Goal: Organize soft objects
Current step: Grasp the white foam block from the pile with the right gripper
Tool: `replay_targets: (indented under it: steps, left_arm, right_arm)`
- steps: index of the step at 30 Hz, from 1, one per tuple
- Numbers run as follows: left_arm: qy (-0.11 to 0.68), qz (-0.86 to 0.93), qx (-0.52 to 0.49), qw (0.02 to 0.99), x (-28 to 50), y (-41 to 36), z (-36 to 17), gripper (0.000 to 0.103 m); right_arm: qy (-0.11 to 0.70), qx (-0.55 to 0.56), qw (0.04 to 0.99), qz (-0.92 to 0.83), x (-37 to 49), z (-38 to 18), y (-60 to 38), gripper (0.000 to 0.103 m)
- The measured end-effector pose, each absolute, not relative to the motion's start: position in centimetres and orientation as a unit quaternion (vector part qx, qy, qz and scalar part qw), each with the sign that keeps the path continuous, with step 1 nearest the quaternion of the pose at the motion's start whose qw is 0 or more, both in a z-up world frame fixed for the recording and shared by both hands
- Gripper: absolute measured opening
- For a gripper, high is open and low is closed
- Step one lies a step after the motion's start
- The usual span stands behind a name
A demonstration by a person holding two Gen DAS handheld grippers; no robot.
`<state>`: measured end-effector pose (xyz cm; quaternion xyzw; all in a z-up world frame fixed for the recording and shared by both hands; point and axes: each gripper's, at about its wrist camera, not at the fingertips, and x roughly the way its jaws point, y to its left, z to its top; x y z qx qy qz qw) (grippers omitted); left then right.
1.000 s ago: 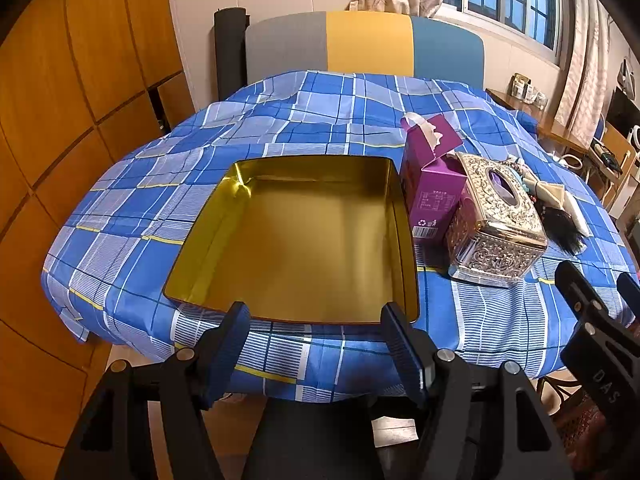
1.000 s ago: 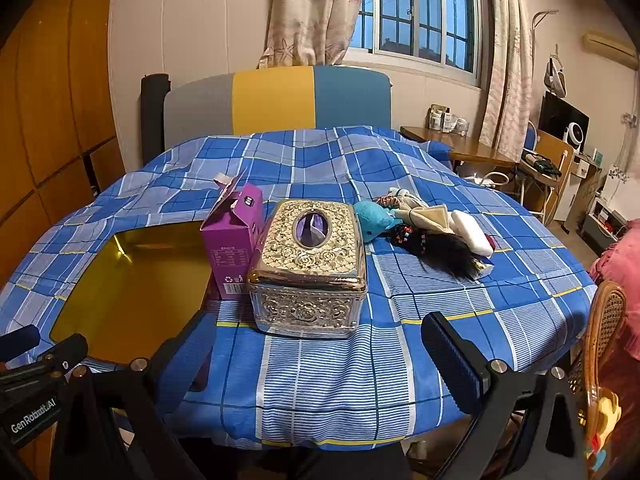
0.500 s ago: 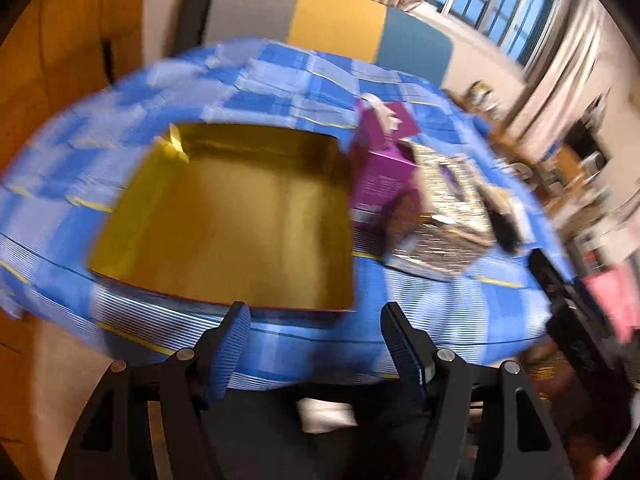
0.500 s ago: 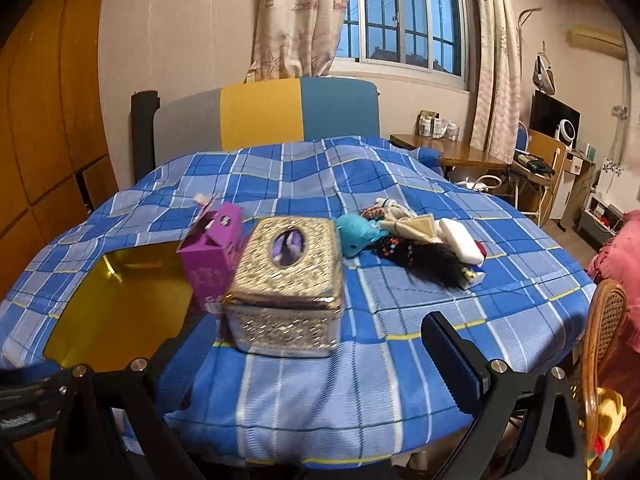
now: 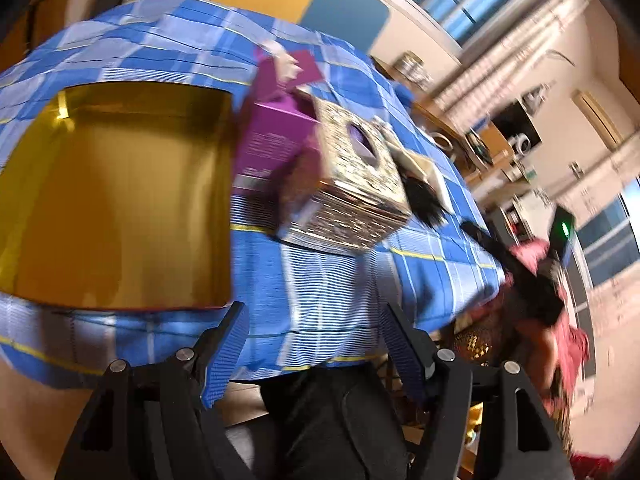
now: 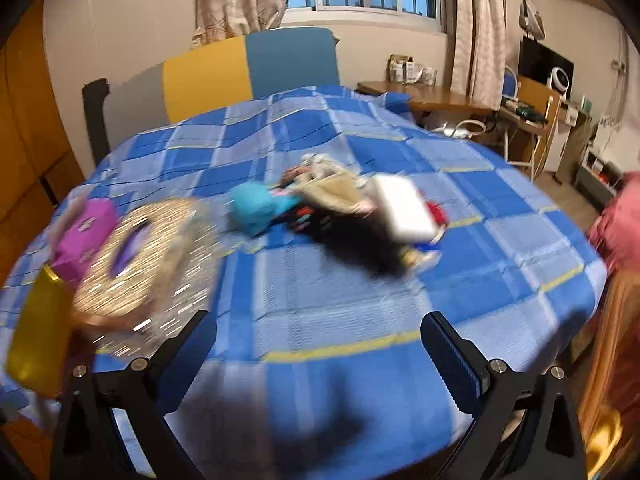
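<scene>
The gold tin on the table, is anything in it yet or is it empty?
Empty. The gold tin shows only bare shiny floor and walls; the soft things lie piled on the tablecloth past the tissue boxes.

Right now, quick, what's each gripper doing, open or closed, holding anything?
Left gripper: open, holding nothing.
Right gripper: open, holding nothing.
</scene>
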<state>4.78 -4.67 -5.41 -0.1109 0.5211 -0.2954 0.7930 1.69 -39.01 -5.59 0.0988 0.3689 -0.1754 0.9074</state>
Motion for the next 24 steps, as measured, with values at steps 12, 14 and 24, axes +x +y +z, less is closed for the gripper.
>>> replay_targets:
  steps: [12, 14, 24]
  left_arm:
    - [0.517, -0.357, -0.097, 0.772, 6.2, -9.7, -4.3, 0.081]
    - [0.511, -0.366, -0.095, 0.772, 6.4, -10.6, -3.8, 0.085]
    - [0.505, -0.398, -0.062, 0.763, 7.6, -16.2, -2.3, 0.085]
  right_arm:
    - [0.389, 0.12, 0.899, -0.161, 11.7, -7.3, -52.9, 0.092]
    - [0.402, 0.127, 0.893, -0.158, 12.7, -8.4, -54.0, 0.092]
    - [0.451, 0.165, 0.867, -0.13, 14.8, -12.0, -56.0, 0.058]
